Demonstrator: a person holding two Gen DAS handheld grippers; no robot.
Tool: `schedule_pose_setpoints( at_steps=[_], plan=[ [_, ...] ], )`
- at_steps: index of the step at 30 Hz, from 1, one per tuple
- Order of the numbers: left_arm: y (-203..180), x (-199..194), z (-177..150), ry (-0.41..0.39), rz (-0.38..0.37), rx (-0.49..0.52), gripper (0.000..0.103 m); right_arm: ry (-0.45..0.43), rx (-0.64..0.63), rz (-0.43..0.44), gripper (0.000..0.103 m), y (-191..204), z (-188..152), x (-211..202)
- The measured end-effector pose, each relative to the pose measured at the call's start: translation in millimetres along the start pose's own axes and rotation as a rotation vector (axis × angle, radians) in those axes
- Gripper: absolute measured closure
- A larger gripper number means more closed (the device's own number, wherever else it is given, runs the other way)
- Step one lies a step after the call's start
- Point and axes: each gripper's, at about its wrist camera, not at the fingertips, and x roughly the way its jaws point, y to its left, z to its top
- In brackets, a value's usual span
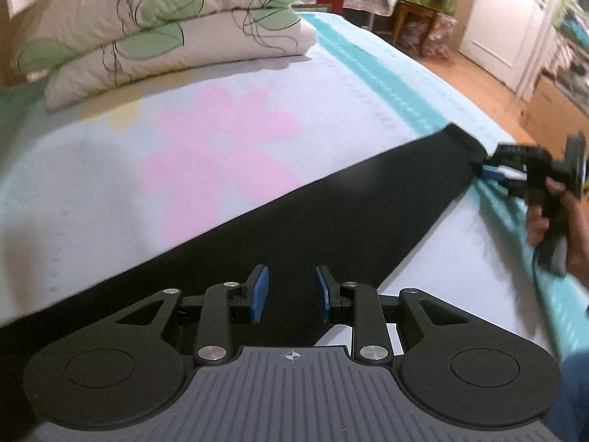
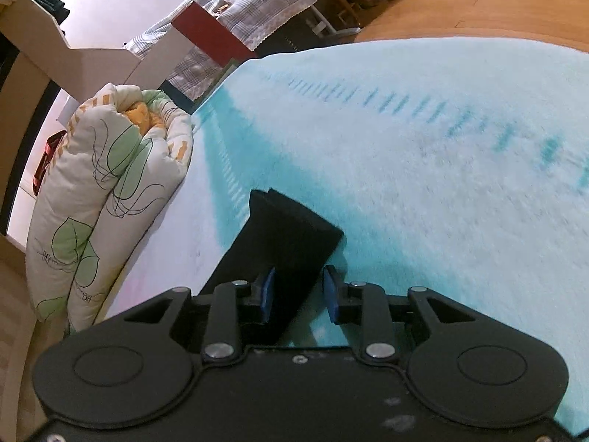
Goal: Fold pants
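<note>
Nearest, the left gripper [image 1: 291,296] hovers with blue pads spread over the black pants [image 1: 313,221], which lie stretched flat across the pale blue bedspread [image 1: 110,184]. Farther along, the right gripper [image 2: 299,296] stands spread around the hem end [image 2: 294,221]. Beyond lies a leaf-print folded quilt [image 1: 165,25]. No writing is legible.

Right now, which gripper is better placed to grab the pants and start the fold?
Right. The right gripper is open, straddling the edge of the black pants near the leg's end, so closing could pinch it. The left gripper is open over the wide middle, with no edge between its pads.
</note>
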Motion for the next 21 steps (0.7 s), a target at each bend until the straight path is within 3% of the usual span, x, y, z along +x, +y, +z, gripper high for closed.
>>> schedule_pose_setpoints(
  at_steps=[5, 15, 17, 21],
  plan=[
    [-13, 29, 23, 0.011, -0.064, -0.120, 0.075, 0.003, -0.022, 0.005, 0.073, 1, 11, 6],
    [-55, 84, 52, 0.004, -0.074, -0.160, 0.075, 0.010, -0.119, 0.021, 0.072, 8, 23, 20],
    [-61, 93, 54, 0.014, -0.068, -0.154, 0.075, 0.014, -0.169, 0.008, 0.086, 13, 23, 22],
    [-70, 106, 57, 0.038, -0.078, -0.138, 0.075, 0.001, -0.294, -0.020, 0.089, 27, 19, 19]
  ],
)
